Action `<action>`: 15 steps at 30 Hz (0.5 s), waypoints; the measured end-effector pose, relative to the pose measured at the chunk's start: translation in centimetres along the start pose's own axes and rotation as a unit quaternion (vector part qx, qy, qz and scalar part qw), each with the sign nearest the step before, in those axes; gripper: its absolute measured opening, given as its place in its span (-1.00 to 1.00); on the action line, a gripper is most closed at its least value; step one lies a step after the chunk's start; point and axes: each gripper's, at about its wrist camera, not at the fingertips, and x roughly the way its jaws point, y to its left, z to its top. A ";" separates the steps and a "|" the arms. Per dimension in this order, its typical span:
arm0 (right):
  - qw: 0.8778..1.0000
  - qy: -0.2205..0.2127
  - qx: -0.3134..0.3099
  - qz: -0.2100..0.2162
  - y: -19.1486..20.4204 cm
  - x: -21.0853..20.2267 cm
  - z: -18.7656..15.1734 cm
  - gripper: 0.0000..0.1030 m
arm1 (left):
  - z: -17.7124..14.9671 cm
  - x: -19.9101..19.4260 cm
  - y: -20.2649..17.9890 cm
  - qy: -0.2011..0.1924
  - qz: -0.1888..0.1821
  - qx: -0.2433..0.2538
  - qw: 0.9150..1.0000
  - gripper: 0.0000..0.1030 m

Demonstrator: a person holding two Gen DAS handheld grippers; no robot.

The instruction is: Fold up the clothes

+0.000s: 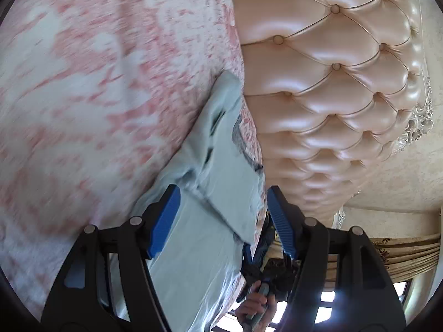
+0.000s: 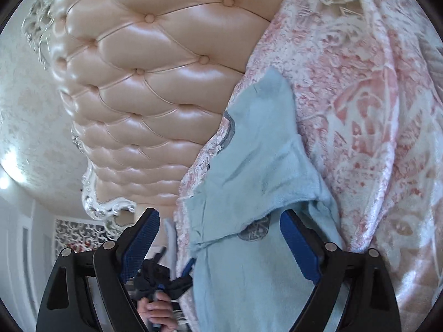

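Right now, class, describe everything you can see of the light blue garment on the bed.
The light blue garment looks like soft knit cotton with grey collar trim and a grey printed patch. It lies creased and partly folded, one flap over its body, on the pink-and-white bedspread beside the tufted headboard. Both open grippers, left and right, hover over it.

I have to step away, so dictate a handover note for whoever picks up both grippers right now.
Left gripper: open, holding nothing, over the pale blue cotton garment.
Right gripper: open, holding nothing, over the same garment.
The garment lies on the pink-and-white patterned bedspread, beside the tufted peach leather headboard.
Done: one part looks folded over already.
Left: finish the remaining folds and smooth flat.
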 end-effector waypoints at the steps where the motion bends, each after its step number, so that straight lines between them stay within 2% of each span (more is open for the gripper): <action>1: 1.000 -0.006 -0.004 -0.008 0.1 0.0 0.0 0.76 | 0.3 0.5 0.0 0.005 0.009 -0.010 1.000 0.32; 3: 1.000 -0.017 -0.013 -0.023 0.3 0.1 0.1 0.76 | 0.7 1.3 0.0 0.011 0.024 -0.024 0.999 0.31; 8: 0.997 -0.045 -0.034 -0.061 0.7 0.3 0.3 0.76 | 1.4 1.7 -0.7 -0.013 0.032 0.002 0.999 0.29; 10: 0.995 -0.056 -0.043 -0.076 0.9 0.3 0.3 0.72 | 1.9 1.5 -0.6 -0.020 0.027 0.007 0.999 0.25; 11: 0.993 -0.055 -0.057 -0.090 1.1 0.5 0.1 0.61 | 2.0 1.5 -0.5 -0.023 0.026 0.011 0.999 0.22; 12: 0.990 -0.054 -0.072 -0.104 1.3 0.7 0.0 0.50 | 2.0 1.5 -0.4 -0.021 0.029 0.017 0.999 0.15; 14: 0.985 -0.052 -0.101 -0.132 1.7 1.1 -0.4 0.49 | 1.9 1.6 -0.3 -0.019 0.035 0.029 0.999 0.04; 15: 0.981 -0.051 -0.116 -0.146 1.9 1.3 -0.5 0.49 | 1.9 1.7 -0.1 -0.017 0.044 0.032 0.998 -0.17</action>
